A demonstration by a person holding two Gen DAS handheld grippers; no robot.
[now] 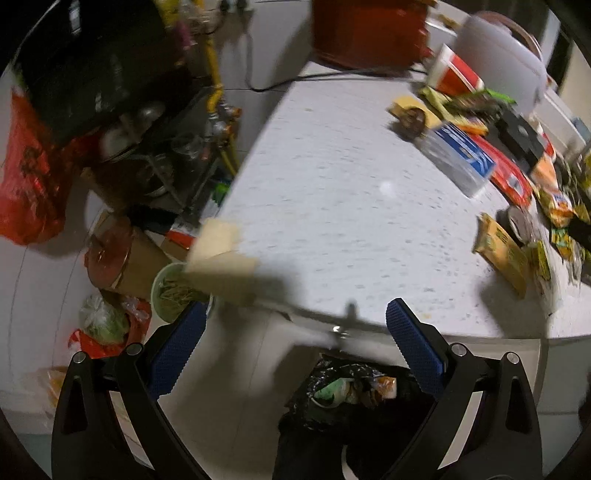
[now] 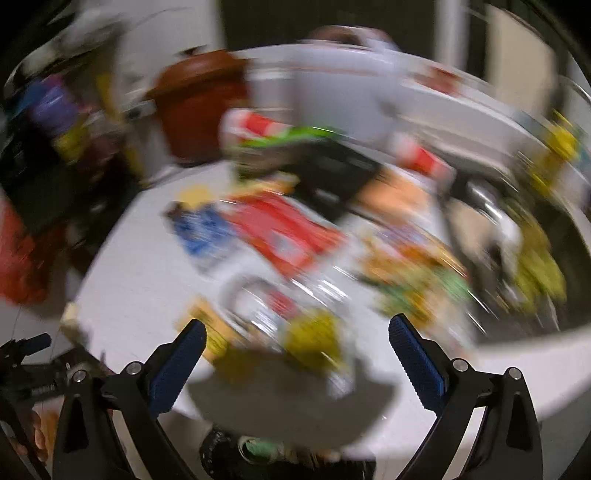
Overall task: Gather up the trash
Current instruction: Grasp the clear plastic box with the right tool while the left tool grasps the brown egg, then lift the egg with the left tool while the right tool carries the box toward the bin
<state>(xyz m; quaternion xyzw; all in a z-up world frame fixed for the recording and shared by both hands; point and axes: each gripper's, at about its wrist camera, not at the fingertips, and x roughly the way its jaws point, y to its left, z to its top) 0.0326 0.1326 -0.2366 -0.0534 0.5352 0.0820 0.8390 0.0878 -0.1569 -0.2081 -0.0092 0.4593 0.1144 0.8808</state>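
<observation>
Trash is split between two places: wrappers and flat boxes scattered along the far right side of the white table [image 1: 332, 192], and stuff already dropped in the black-lined bin [image 1: 354, 413] on the floor just below the near table edge. Left gripper [image 1: 293, 347] hangs over that edge, above the bin, fingers spread wide, nothing between them. A pale cardboard piece [image 1: 218, 258] overhangs the near-left table corner, blurred; can't tell if it rests there or is falling. Right gripper [image 2: 297, 352] also spread wide and empty, aimed at the wrapper pile; right view is heavily motion-blurred, so individual items there are guesswork.

Risks, judged:
- Fast swing on the right side, hence the blur: likely overshoot, knocking wrappers off the edge rather than gripping one.
- Cardboard piece sits partly off the table; a bump from the left fingers probably sends it to the floor beside the bin, not in it.
- Thin foil packs lie flat; pads may slide over them.
- Blue-and-clear box [image 1: 458, 162], brown snack packet [image 1: 502, 251] and round dark lid [image 1: 517, 221] crowd together, so grabbing one could drag a neighbour.

Containers:
- Bin holds crumpled green and orange packaging, plenty of room left.
- Green bowl [image 1: 173, 291] on the floor, left of the table, holds stringy scraps.
- Red plastic bag [image 1: 26, 173] far left, contents hidden.
- Red pot [image 1: 369, 33] at the table's far end, inside not visible.
</observation>
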